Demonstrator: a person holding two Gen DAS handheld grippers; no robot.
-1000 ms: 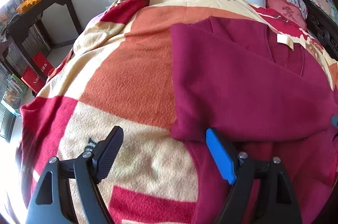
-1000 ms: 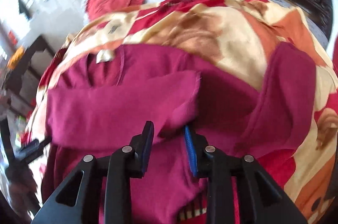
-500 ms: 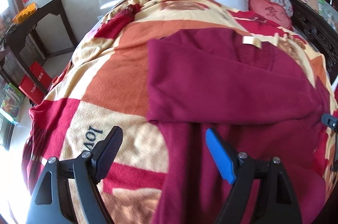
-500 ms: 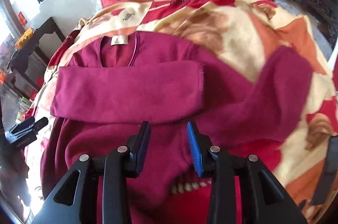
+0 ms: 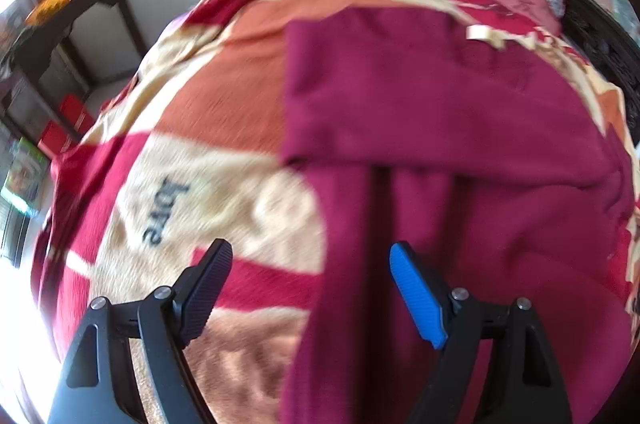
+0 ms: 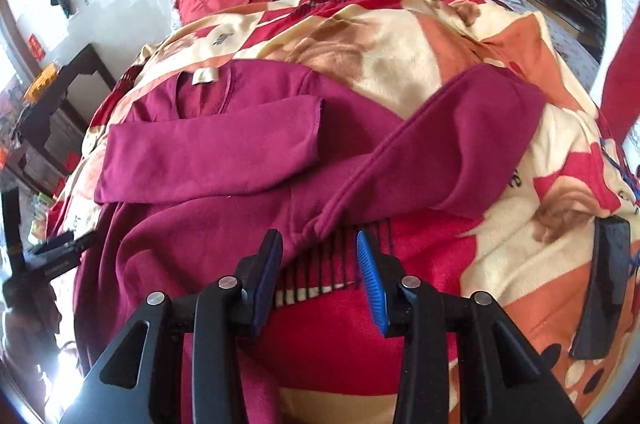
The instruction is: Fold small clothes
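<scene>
Maroon top (image 6: 224,160) flat on blanket (image 6: 400,40) on the bed, one sleeve folded across chest. Left gripper (image 5: 310,294) fingers wide apart, straddling the top's left edge. Right gripper (image 6: 318,278) fingers apart, empty, just near of the right side seam.

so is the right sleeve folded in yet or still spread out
Still spread: the right sleeve angles out over the blanket, while the left sleeve lies folded across the sweater's chest.
</scene>
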